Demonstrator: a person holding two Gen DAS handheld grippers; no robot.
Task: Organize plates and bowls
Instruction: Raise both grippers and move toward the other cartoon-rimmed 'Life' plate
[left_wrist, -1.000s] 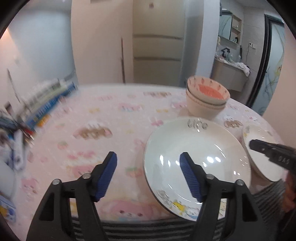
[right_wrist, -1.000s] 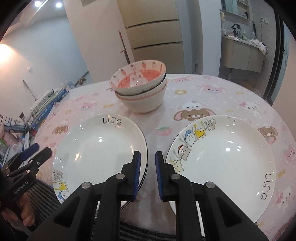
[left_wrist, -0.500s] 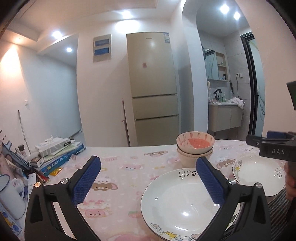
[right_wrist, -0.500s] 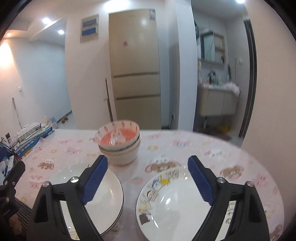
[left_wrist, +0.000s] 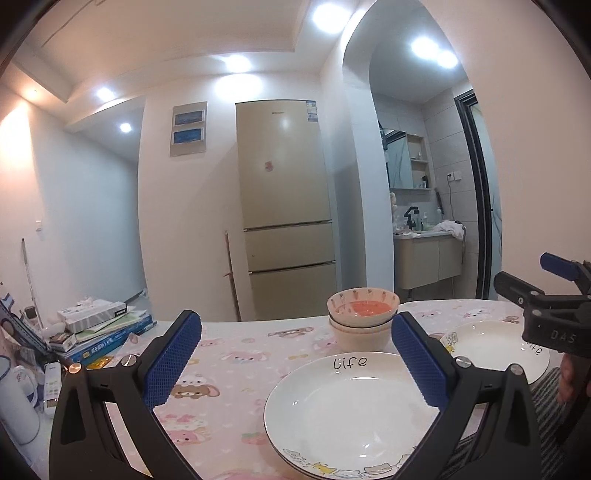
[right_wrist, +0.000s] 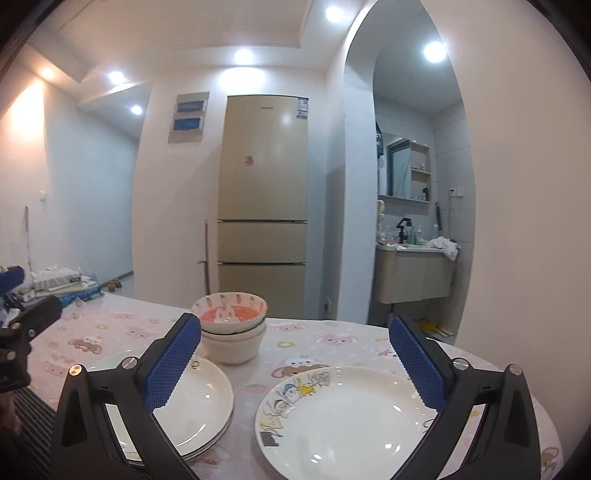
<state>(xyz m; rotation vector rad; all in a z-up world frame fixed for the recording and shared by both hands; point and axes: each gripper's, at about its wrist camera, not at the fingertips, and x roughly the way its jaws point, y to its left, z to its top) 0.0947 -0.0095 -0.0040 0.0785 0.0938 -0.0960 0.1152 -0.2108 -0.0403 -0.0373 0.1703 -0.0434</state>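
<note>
A white "life" plate (left_wrist: 347, 413) lies at the near edge of the pink table, under my open, empty left gripper (left_wrist: 295, 354). In the right wrist view it tops a short stack of plates (right_wrist: 195, 402) at the left. A second white cartoon plate (right_wrist: 347, 421) lies alone to the right, below my open, empty right gripper (right_wrist: 295, 354); it also shows in the left wrist view (left_wrist: 491, 343). Stacked bowls (left_wrist: 362, 325), the top one with a red inside, stand behind the plates (right_wrist: 232, 332). Both grippers are raised above the table.
The round table has a pink cartoon cloth (left_wrist: 240, 354). Books and boxes (left_wrist: 99, 328) pile at its left edge, with a white cup (left_wrist: 14, 402) nearer. A fridge (left_wrist: 284, 206) stands behind, and a bathroom vanity (right_wrist: 413, 273) at the right.
Both grippers rose and tilted up from looking down at the plates to looking across the room. The right gripper went from shut to wide open; the left opened wider.
</note>
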